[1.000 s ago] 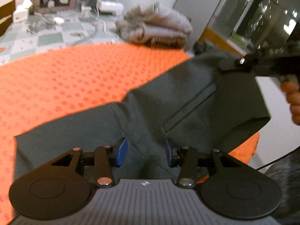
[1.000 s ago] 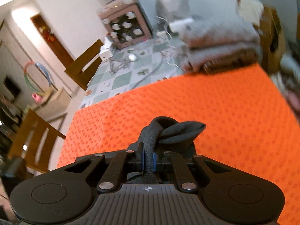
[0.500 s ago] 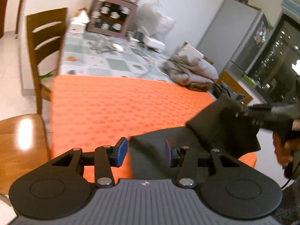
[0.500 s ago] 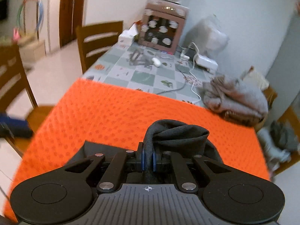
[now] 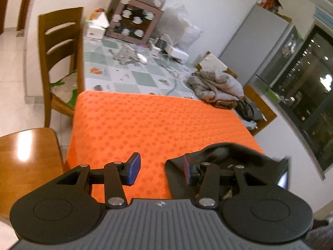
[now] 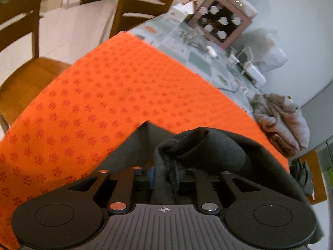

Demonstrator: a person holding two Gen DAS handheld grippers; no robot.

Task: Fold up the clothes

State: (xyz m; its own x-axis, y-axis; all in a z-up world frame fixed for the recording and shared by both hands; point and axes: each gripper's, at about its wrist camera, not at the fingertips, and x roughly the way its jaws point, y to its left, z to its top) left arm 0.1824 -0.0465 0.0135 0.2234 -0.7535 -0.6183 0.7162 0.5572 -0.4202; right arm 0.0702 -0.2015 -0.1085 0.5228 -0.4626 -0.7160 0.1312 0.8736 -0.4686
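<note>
A dark grey garment (image 5: 239, 156) lies bunched at the near right of the orange patterned cloth (image 5: 158, 120) that covers the table. My left gripper (image 5: 160, 170) is open and empty above the cloth, with the garment's edge just behind its right finger. My right gripper (image 6: 164, 177) is shut on a fold of the dark grey garment (image 6: 208, 148), which bulges up over its fingers and spreads to the right over the orange cloth (image 6: 104, 104).
A pile of grey-beige clothes (image 5: 216, 85) sits at the far right of the table, also in the right wrist view (image 6: 281, 116). Beyond the cloth are a checked tablecloth (image 5: 116, 70) with clutter and a cup cabinet (image 5: 135, 25). Wooden chairs (image 5: 60, 58) stand at the left.
The left gripper has pulled back and risen off the garment, which now lies bunched at the near right. The right gripper has kept its hold and moved closer in over the cloth.
</note>
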